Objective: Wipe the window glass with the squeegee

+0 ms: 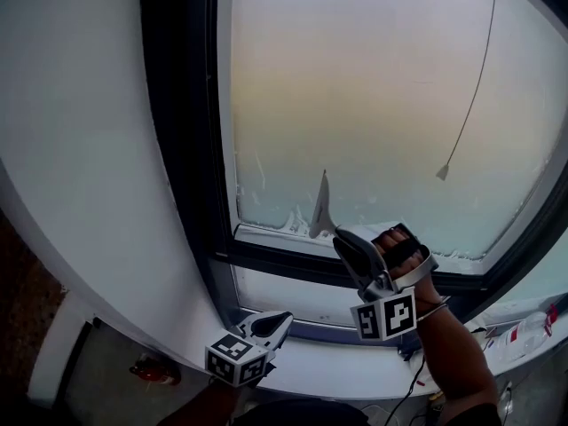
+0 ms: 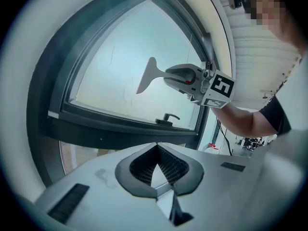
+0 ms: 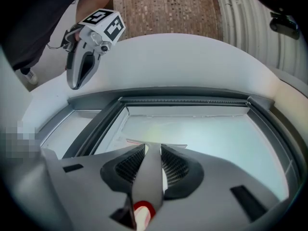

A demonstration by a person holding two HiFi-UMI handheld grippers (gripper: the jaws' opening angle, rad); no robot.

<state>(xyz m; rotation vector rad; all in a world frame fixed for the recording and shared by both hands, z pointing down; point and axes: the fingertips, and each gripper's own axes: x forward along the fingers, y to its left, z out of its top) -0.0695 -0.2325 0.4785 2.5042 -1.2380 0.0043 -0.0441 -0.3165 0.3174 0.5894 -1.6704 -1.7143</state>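
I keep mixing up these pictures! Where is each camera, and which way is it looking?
Head view: on the person's head, looking down at the window glass; shows the left gripper, the right gripper and the right forearm.
Left gripper view: on the left gripper, held low, looking up at the window; its own shut, empty jaws show.
Right gripper view: on the right gripper, facing the glass; its own jaws clamp the squeegee.
Shared: each gripper view shows the other gripper; all three show the squeegee.

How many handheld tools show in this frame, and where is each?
2. The left tool is low near the sill, jaws together and empty. The right tool is higher, in front of the window glass, clamped on the squeegee.
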